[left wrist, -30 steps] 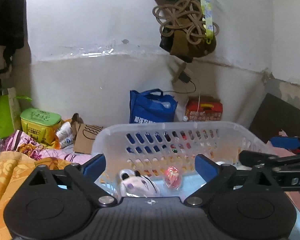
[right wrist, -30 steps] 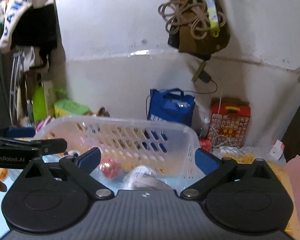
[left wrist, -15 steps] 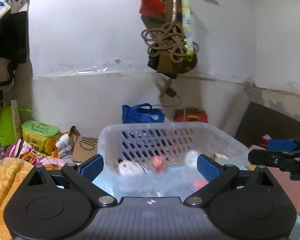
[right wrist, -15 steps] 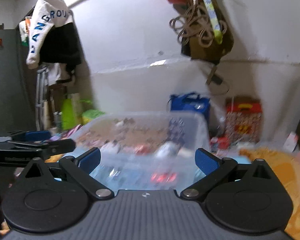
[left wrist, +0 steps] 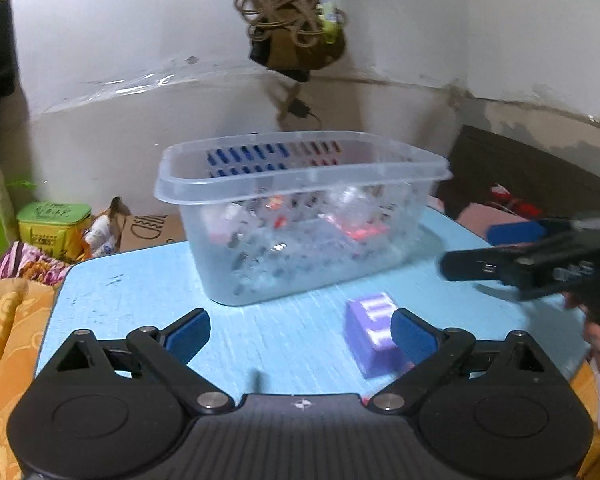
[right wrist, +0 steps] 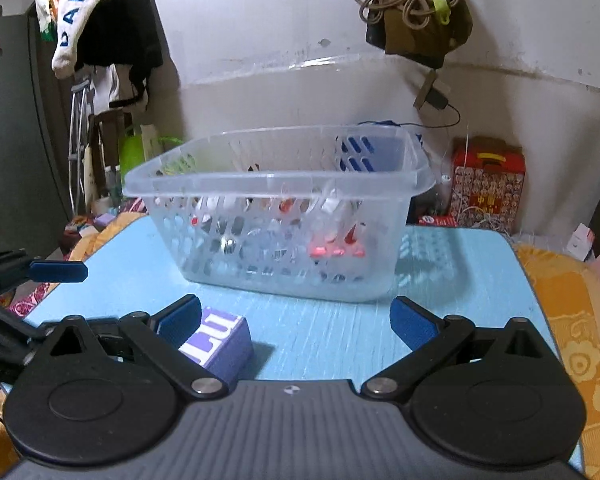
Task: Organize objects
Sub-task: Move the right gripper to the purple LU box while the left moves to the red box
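You are holding both the left gripper (left wrist: pixel 300 330) and the right gripper (right wrist: pixel 294 318) spread and empty; the purple rectangular box (left wrist: pixel 374 332) is lying near the tabletop's (left wrist: pixel 140 288) front edge, before the clear slotted plastic basket (left wrist: pixel 300 216).

White blocky letters reading roughly "LU" stand on the purple box (right wrist: pixel 220 340). Blue letters "ANGROU", cut off at both ends, run along the white garment (right wrist: pixel 80 12) hanging on the wall. Characters on the red gift box (right wrist: pixel 486 184) are too small to read.

Purple box (left wrist: pixel 374 334) before filled basket (left wrist: pixel 300 216)
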The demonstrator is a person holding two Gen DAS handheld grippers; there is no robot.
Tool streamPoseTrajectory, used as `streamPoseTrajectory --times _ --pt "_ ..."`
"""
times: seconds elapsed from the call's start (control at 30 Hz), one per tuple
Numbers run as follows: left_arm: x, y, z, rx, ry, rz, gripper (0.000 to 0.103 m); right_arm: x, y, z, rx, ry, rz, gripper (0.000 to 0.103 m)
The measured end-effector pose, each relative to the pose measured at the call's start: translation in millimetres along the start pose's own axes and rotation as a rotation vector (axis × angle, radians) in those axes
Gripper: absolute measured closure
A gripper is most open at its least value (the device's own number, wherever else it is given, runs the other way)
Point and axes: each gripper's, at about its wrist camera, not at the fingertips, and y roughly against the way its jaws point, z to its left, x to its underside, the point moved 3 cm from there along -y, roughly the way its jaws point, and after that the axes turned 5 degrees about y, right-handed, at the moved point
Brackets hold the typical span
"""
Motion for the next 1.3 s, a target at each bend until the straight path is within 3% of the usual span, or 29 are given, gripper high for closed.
streamPoseTrajectory --times 0.27,0.6,1.07,1.3 --pt "22.1 8.2 -18.8 0.046 -0.075 0.027 0.004 5.0 3.0 0.7 -0.007 -0.005 0.003 0.0" --pt "31.2 13.8 -13.8 0.059 -0.055 0.054 0.004 4.6 5.3 -2.7 -0.012 -0.024 0.001 0.0" --pt "46.1 4.8 -38.5 0.179 -0.106 0.114 0.005 2.6 6.1 0.0 -0.026 -0.033 0.001 0.0" --pt "53.8 -13.3 -45.7 0.172 -0.136 0.163 0.008 5.0 3.5 8.7 -0.037 -0.011 0.018 0.0"
